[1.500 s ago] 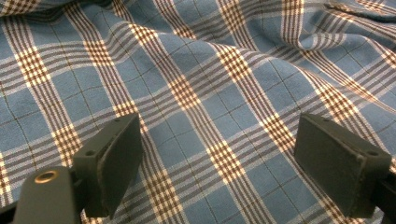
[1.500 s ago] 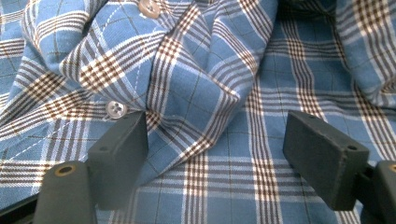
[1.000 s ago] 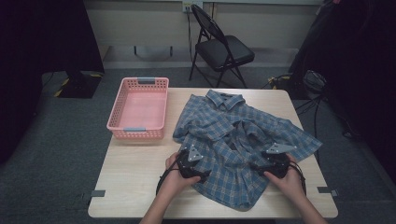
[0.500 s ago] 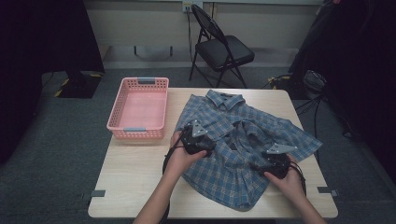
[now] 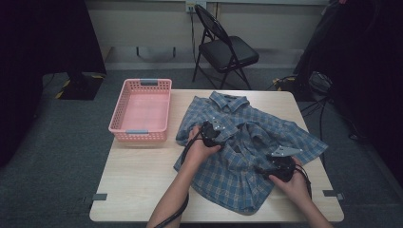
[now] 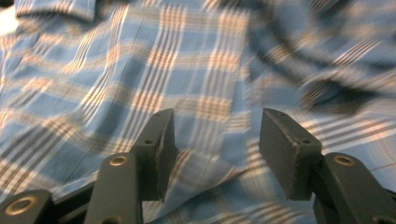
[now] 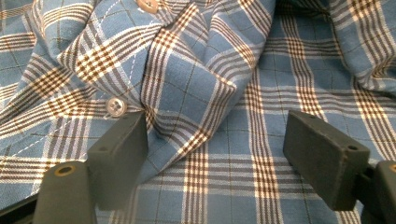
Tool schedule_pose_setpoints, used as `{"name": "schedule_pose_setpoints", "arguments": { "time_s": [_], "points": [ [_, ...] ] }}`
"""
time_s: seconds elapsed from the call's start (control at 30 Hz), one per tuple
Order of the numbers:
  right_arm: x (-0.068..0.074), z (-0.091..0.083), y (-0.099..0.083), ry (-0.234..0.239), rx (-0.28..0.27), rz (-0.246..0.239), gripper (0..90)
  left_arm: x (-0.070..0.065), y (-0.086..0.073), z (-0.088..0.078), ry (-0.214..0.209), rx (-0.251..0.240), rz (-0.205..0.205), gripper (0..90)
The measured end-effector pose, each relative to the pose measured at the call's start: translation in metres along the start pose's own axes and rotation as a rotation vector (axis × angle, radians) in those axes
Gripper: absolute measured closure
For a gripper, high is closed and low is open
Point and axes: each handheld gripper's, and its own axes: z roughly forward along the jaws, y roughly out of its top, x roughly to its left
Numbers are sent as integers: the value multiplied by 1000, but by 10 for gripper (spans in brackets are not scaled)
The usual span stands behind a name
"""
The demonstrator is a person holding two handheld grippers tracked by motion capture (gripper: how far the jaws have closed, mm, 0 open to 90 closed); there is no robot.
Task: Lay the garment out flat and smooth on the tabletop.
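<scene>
On the desk (image 5: 142, 166) beside the pink basket (image 5: 141, 110), the plaid shirt (image 5: 247, 147) lay rumpled and unfolded, the left gripper (image 6: 212, 140) half open, its jaws just closing over bare cloth, the right gripper (image 7: 217, 161) spread wide, holding nothing.
</scene>
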Motion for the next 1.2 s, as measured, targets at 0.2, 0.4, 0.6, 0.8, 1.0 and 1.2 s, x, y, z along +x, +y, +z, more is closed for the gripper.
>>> {"name": "schedule_pose_setpoints", "arguments": {
  "time_s": [0.2, 0.4, 0.6, 0.8, 1.0, 1.2],
  "points": [
    [0, 0, 0, 1, 0, 0, 213, 12, -10, -8, 0, -3, -120, 841],
    [0, 0, 0, 0, 0, 0, 213, 21, -13, -41, 5, -41, -147, 886],
    [0, 0, 0, 1, 0, 0, 212, 24, -38, -81, -7, -74, -156, 886],
    [0, 0, 0, 1, 0, 0, 212, 21, -77, -89, -16, -58, -170, 883],
    [0, 0, 0, 1, 0, 0, 212, 15, -101, -75, -24, -62, -191, 777],
    [0, 0, 0, 1, 0, 1, 212, 3, -87, -80, -6, -116, -155, 455]
  ]
}}
